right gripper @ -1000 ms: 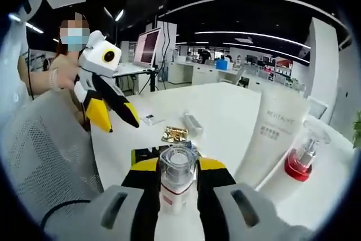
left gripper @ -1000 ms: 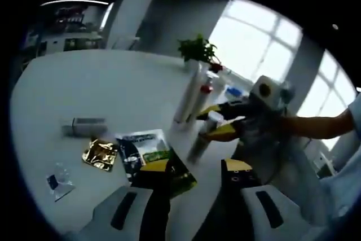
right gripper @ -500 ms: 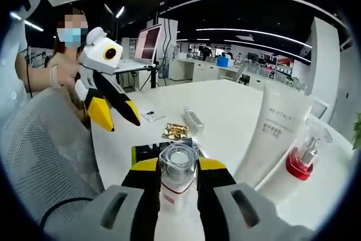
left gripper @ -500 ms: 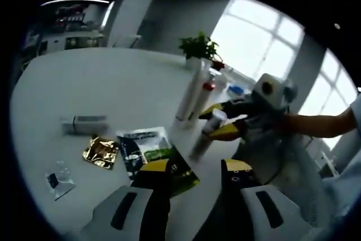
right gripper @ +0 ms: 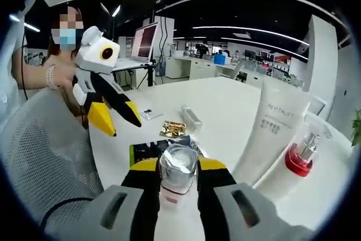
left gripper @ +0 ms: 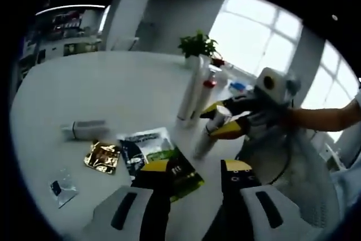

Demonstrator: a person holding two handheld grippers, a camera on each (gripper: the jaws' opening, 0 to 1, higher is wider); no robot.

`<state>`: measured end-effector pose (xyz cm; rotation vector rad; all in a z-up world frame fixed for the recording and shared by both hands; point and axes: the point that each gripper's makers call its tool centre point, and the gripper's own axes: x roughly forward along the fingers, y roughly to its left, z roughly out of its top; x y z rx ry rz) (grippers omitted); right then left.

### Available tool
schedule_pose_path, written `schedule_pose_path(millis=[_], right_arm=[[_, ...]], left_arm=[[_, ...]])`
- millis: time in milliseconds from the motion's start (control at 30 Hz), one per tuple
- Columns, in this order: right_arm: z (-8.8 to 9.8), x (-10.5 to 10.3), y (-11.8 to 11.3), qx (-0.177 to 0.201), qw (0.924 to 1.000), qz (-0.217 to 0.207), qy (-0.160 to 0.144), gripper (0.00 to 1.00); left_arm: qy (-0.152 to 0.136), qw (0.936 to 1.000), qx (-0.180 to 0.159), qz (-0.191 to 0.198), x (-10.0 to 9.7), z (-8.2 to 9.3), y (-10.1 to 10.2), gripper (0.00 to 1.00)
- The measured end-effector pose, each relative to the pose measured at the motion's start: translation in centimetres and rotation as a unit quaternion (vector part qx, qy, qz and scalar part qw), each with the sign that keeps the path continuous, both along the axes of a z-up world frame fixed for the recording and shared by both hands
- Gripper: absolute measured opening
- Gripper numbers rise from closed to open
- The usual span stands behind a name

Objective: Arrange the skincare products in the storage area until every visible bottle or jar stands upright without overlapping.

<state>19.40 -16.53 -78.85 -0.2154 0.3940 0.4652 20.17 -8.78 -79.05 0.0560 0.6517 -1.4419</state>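
Note:
My right gripper (right gripper: 177, 174) is shut on a small bottle (right gripper: 178, 161) with a clear cap and a red label, which leans slightly. The left gripper view has that bottle (left gripper: 206, 136) beside the packets, with the right gripper (left gripper: 211, 122) around its top. A tall white tube (right gripper: 275, 134) stands upright with a red pump bottle (right gripper: 302, 155) beside it. The tube (left gripper: 189, 97) and pump bottle (left gripper: 208, 86) sit past the held bottle. A small tube (left gripper: 84, 130) lies flat on the white table (left gripper: 101, 88). My left gripper (left gripper: 194, 172) is open in the air, with nothing between its fingers.
A green-and-black packet (left gripper: 155, 152), a gold sachet (left gripper: 101, 156) and a small clear sachet (left gripper: 62, 187) lie flat. A potted plant (left gripper: 197, 46) stands at the far edge. A mesh chair back (right gripper: 45, 150) and a person (right gripper: 62, 55) are on the left.
The right gripper stays shut on the bottle, whose cap now tilts a little. The left gripper's view has drifted slightly; the things on the table lie as before.

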Motion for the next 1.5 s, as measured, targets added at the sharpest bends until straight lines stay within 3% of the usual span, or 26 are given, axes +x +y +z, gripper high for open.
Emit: schedule_pose_path(millis=[200,267,300,433,533,633,1033,1500], right_arm=[[0.0,-0.2,0.1,-0.003,0.9998,0.02,0.006,0.25],[0.0,-0.5,0.2,-0.011,0.9995,0.028,0.01,0.25],[0.0,-0.6,0.3,-0.012,0.9993,0.034,0.01,0.25],[0.0,-0.7,0.2,-0.015,0.9988,0.044,0.013,0.26],[0.3,-0.6,0.1,-0.007,0.9988,0.047,0.009,0.25],[0.4,-0.6,0.1,-0.019,0.9982,0.056,0.003,0.25],[1.0,-0.2,0.1,-0.035,0.9952,0.09,-0.013,0.25],[0.8,-0.8,0.6,-0.029,0.994,0.104,-0.017,0.3]], left_arm=[[-0.021,0.9997,0.015,-0.001,0.3,0.0,-0.3,0.32],[-0.049,0.9985,0.025,-0.006,0.4,0.2,-0.7,0.34],[-0.063,0.9975,0.029,-0.011,0.2,0.3,-1.1,0.35],[-0.076,0.9955,0.045,-0.035,-0.9,-0.1,-2.6,0.36],[-0.117,0.988,0.077,-0.066,-1.5,-0.7,-3.6,0.38],[-0.144,0.9824,0.086,-0.083,-1.8,-0.8,-4.3,0.4],[-0.139,0.9854,0.072,-0.066,-1.2,-0.8,-5.6,0.43],[-0.13,0.9858,0.087,-0.06,-1.3,-2.2,-6.8,0.41]])
